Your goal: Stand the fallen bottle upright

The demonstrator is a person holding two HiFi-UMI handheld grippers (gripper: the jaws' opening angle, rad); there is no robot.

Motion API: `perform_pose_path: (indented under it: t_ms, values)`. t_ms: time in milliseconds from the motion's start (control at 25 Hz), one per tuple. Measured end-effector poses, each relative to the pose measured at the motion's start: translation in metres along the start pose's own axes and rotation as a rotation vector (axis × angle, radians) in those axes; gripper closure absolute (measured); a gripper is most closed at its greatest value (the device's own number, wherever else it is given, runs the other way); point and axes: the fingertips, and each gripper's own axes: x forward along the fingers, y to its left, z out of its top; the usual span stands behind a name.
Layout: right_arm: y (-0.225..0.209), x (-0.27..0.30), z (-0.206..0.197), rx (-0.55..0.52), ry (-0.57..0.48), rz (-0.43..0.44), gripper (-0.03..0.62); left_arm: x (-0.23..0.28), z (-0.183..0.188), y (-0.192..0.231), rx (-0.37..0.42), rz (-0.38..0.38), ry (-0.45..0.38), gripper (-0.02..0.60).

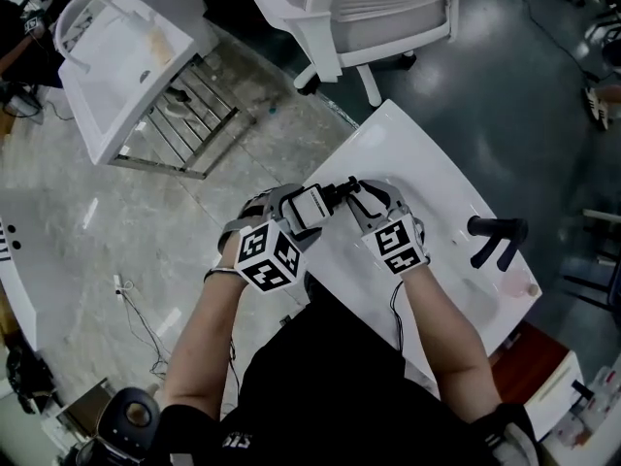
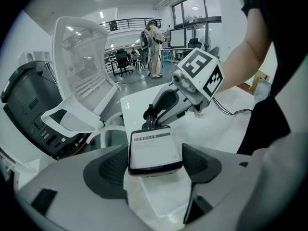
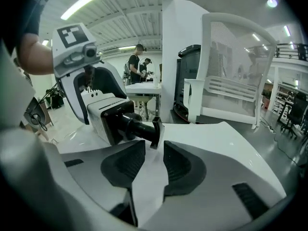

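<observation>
Ok so the bottle (image 3: 103, 114) isn't upright yet. It's a boxy white thing with a black pump (image 3: 137, 126) on one end, and it's lying more or less sideways between the two grippers, over the near-left edge of the white table (image 1: 437, 183). I honestly can't tell whether it's resting on the tabletop or being held just off it.

The left gripper (image 2: 155, 149) is the one that has it. In the left gripper view the flat bottom end of the bottle sits right between the two dark pads, with both of them up against its sides, so that's a proper grip. The pump end points away from it, straight toward the other gripper.

The right gripper (image 3: 153, 146) has its jaws apart and nothing clamped. In the right gripper view the tip of the black pump sits just above the gap at the jaw tips, and the pads aren't pressing on it.

From the head view the two grippers are close together, nose to nose, with the bottle bridging them. Further right on the table there's a black forked handle thing (image 1: 497, 239), well away from the action. A white chair (image 1: 388, 17) stands past the table's far end.
</observation>
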Motion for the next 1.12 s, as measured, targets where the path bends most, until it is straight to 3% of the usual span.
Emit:
perform_pose_path:
  t_ms: [80,320,600,800,920,1120]
  values:
    - [-0.002,0.007,-0.002,-0.015,-0.02,-0.007,0.484,0.004,0.006,0.002,-0.004,0.009,0.015,0.229]
    - [-0.001,0.013,-0.002,-0.011,-0.054,-0.008,0.488,0.019,0.003,0.0,0.041,-0.004,0.114,0.219]
    - [-0.005,0.004,0.012,0.064,-0.121,-0.042,0.523,0.016,0.002,0.0,-0.014,-0.027,0.032,0.216]
    - [-0.002,-0.012,0.035,0.054,-0.185,-0.049,0.523,0.009,-0.001,0.002,-0.051,0.02,-0.024,0.216]
    - [0.012,-0.022,0.058,0.036,-0.23,-0.018,0.576,0.003,-0.008,0.002,-0.086,0.047,-0.038,0.223]
    - [0.046,-0.025,0.095,0.015,-0.285,0.064,0.579,0.007,-0.027,-0.01,-0.156,0.03,-0.034,0.23]
